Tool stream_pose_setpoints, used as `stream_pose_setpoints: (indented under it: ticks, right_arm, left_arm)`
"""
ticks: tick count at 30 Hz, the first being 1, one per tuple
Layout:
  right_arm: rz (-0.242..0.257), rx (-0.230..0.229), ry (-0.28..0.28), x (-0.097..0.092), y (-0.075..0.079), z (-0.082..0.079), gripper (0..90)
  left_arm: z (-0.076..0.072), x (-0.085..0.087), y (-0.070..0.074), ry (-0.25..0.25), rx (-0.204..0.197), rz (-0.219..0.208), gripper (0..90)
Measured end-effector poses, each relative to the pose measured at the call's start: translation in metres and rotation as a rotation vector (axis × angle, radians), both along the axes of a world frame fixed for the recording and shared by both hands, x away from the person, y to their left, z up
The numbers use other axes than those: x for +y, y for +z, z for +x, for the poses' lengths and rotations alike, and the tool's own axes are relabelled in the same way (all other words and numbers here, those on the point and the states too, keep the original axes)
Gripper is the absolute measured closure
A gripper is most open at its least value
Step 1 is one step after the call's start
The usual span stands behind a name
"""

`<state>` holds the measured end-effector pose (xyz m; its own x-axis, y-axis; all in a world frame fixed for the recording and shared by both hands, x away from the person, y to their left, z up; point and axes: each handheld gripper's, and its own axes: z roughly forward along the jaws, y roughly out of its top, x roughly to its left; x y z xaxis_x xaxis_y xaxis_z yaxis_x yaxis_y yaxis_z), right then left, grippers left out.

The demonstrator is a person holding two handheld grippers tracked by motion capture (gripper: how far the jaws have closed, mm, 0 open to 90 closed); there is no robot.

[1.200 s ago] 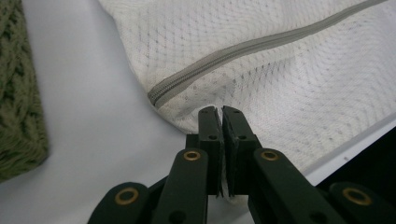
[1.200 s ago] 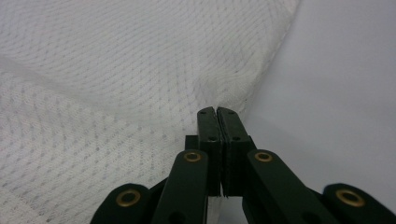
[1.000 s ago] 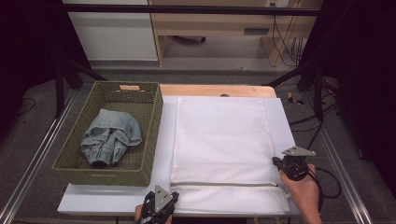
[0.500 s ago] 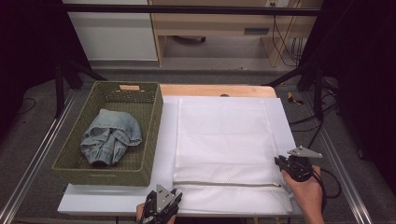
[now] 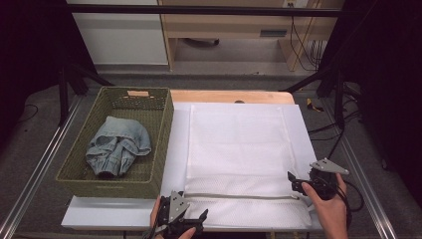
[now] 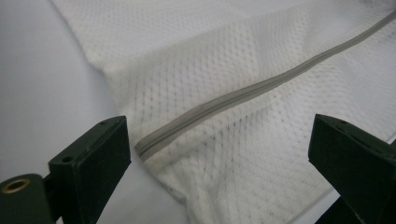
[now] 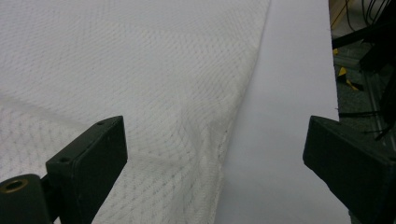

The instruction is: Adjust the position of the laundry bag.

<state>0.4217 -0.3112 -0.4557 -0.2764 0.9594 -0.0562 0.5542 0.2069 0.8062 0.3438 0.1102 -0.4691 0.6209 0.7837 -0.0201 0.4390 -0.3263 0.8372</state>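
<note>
Mesh bag [image 5: 239,164], white and flat, was spread on a white sheet [image 5: 179,149] over the table, its grey zipper [image 5: 239,195] running across near the front edge. No writing could be read on it; a tan tag [image 5: 138,93] on the rim of the green basket [image 5: 163,129] was seen, its text too small to make out. Crumpled jeans [image 5: 118,145] were lain inside the basket, just left of the bag. A wooden tabletop edge [image 5: 229,96], grey floor, cables and a pale cabinet were seen behind. Left gripper [image 5: 186,221] was held at the bag's front left corner, right gripper [image 5: 298,185] at the zipper's right end; both sets of jaws had just been opening and stood wide, nothing clamped. Hands were cut off by the lower edge.
</note>
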Motion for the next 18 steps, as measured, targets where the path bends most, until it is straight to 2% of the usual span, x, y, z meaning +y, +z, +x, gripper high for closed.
stream_pose_setpoints:
  ticks: [3, 4, 6, 7, 8, 9, 11, 13, 18]
  right_arm:
    - [-0.001, -0.004, 0.001, 0.002, 0.001, -0.004, 6.4]
    - [-0.009, -0.015, 0.01, 0.002, 0.003, -0.01, 5.6]
    - [-0.008, -0.02, 0.012, 0.002, 0.004, -0.013, 5.7]
    - [-0.006, -0.024, 0.013, 0.002, 0.006, -0.017, 5.7]
    - [-0.002, -0.04, 0.01, 0.0, 0.008, -0.026, 5.9]
    - [-0.002, -0.04, 0.01, 0.0, 0.008, -0.026, 5.9]
    - [0.01, -0.049, 0.008, -0.005, 0.01, -0.04, 6.8]
    - [0.014, -0.053, 0.007, -0.006, 0.01, -0.045, 7.1]
    - [0.019, -0.066, 0.009, -0.012, 0.012, -0.073, 9.5]
  left_arm:
    - [0.007, -0.002, 0.008, -0.029, -0.03, -0.008, 5.2]
    - [0.017, -0.006, 0.013, -0.044, -0.036, -0.011, 5.1]
    - [0.021, -0.008, 0.015, -0.051, -0.038, -0.015, 5.2]
    - [0.024, -0.01, 0.017, -0.047, -0.051, -0.034, 6.2]
    - [0.026, -0.012, 0.017, -0.052, -0.082, -0.033, 8.0]
    - [0.026, -0.012, 0.017, -0.052, -0.082, -0.033, 7.6]
    - [0.025, -0.012, 0.014, -0.068, -0.082, -0.021, 6.5]
    - [0.021, -0.012, 0.011, -0.076, -0.083, -0.015, 5.9]
    - [0.013, -0.006, 0.011, -0.07, -0.109, -0.004, 4.8]
